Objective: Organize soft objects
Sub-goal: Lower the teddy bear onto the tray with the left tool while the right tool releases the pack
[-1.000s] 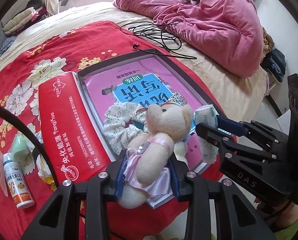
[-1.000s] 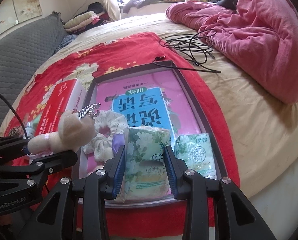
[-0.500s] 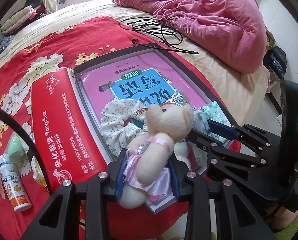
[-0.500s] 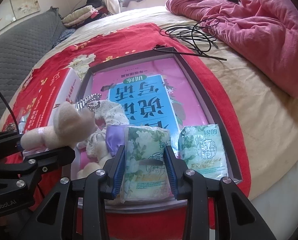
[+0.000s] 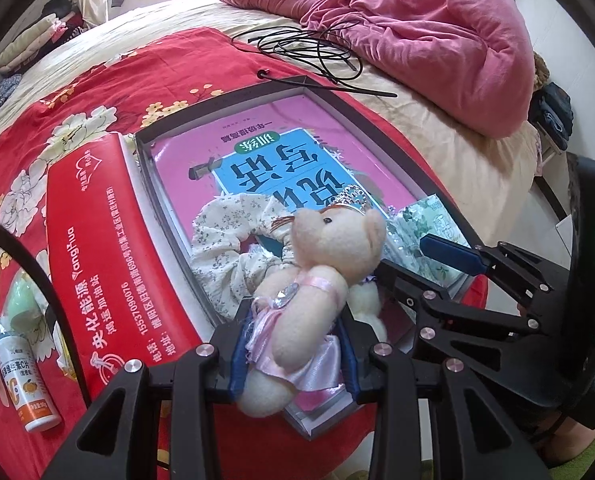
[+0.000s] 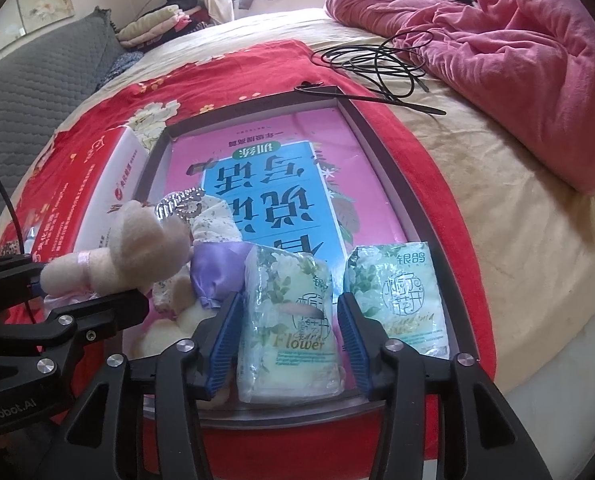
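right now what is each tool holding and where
Left tool grips the plush bear around its skirted lower body. Right tool is opening, tissue pack between, unpressed.

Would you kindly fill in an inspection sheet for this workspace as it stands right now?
Surface: a bed with a red floral cloth; a shallow tray lies on it, lined with a pink book.
Job's things: teddy held over the tray; tissue pack set down in the tray, a second pack beside it; floral scrunchie and purple fabric in the tray.
Clutter: red box beside the tray; small bottle on the cloth.
Grippers: left gripper shut on the teddy; right gripper opening, pads off the tissue pack.
Cables: black cable coiled beyond the tray.
Surroundings: pink duvet; folded clothes at the far edge.
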`<action>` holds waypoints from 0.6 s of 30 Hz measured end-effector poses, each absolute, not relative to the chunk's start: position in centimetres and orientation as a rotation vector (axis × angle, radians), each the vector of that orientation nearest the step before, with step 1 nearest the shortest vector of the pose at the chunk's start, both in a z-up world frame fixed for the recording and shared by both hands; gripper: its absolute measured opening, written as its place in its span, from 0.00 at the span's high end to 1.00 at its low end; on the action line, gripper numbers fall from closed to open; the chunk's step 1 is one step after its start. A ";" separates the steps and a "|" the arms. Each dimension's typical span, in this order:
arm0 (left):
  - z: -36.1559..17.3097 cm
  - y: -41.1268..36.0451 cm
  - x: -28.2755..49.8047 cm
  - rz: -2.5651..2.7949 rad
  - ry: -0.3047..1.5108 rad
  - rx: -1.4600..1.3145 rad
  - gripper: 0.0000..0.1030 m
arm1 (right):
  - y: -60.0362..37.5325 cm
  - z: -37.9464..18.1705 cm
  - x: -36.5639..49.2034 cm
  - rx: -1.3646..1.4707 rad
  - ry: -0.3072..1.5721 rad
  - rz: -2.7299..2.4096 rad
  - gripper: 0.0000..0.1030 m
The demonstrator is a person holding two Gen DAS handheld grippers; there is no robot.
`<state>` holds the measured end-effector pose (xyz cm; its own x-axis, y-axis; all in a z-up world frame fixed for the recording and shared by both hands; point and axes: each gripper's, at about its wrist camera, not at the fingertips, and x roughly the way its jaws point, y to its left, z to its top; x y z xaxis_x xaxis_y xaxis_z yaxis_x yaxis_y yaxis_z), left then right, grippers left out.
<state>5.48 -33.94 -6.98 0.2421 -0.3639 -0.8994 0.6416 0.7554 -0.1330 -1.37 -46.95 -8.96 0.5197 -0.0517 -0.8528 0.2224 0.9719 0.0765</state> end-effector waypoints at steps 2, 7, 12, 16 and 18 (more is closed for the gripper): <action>-7.1 -34.1 5.6 -0.701 1.135 0.290 0.63 | -47.0 -8.7 -1.4 0.176 1.007 -0.172 0.45; -7.3 -34.4 5.6 -0.704 1.140 0.301 0.62 | -47.7 -7.9 -1.7 0.176 0.986 -0.188 0.43; -7.5 -34.9 5.5 -0.708 1.133 0.317 0.62 | -48.3 -7.0 -2.1 0.181 0.967 -0.210 0.43; -7.6 -35.0 5.4 -0.705 1.134 0.322 0.61 | -48.7 -6.3 -2.3 0.182 0.954 -0.230 0.40; -7.6 -35.1 5.5 -0.708 1.139 0.319 0.59 | -48.8 -6.0 -2.5 0.185 0.949 -0.235 0.39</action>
<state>5.48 -35.06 -7.58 0.2346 -0.3497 -0.9070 0.6593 0.7429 -0.1160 -2.45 -48.85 -6.04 0.5601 -0.1174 -0.8200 0.2789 0.9589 0.0532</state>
